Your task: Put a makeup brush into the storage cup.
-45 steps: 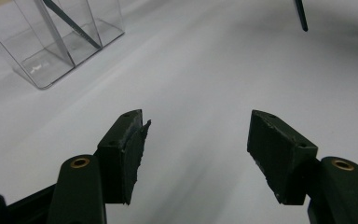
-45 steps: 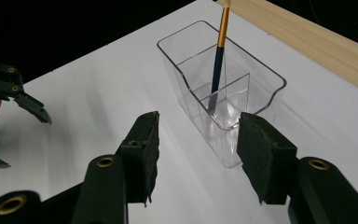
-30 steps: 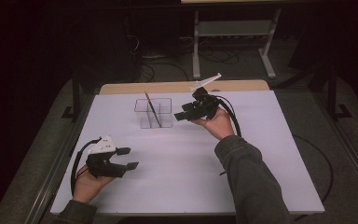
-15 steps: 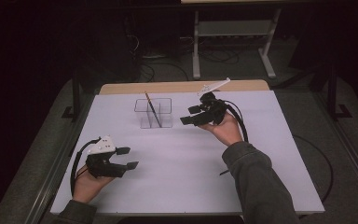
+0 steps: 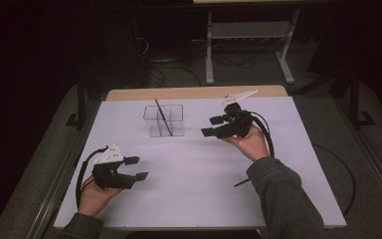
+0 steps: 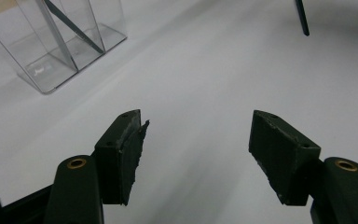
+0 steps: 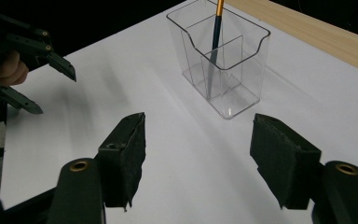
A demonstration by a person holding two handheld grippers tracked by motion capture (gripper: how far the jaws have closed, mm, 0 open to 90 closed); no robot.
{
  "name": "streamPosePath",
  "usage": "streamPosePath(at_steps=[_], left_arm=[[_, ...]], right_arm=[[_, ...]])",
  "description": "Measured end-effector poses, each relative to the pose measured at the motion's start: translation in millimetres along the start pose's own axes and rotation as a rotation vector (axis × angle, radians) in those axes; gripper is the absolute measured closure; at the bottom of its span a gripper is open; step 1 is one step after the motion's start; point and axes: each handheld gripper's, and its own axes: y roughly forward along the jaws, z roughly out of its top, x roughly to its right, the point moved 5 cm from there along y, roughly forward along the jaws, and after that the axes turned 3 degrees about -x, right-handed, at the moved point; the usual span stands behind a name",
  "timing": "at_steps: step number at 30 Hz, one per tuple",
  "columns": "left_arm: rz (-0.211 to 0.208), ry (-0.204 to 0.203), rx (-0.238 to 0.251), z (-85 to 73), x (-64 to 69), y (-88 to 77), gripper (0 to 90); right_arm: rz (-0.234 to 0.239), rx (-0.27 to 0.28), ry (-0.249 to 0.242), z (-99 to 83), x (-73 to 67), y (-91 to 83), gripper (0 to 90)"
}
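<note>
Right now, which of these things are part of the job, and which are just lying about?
Part of the job:
- clear divided holder
- pencil standing in it
- right gripper, jaws open and empty
- left gripper, jaws open

Lying about:
- dark stick on the table

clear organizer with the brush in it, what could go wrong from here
The brush leans tilted in the light clear organizer, so a nudge might tip the whole thing. The open right gripper, its jaws just opened with nothing between them, is close beside it and could clip a wall. A dark pen-like item by the right sleeve could get swept off the table.
</note>
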Motion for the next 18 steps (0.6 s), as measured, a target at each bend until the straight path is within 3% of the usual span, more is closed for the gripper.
streamPosePath(at_steps=[18], left_arm=[[-0.007,-0.005,-0.004,-0.8,-0.8,1.9,33.8]], right_arm=[[-0.024,0.016,0.022,-22.8,2.4,-24.3,34.2]])
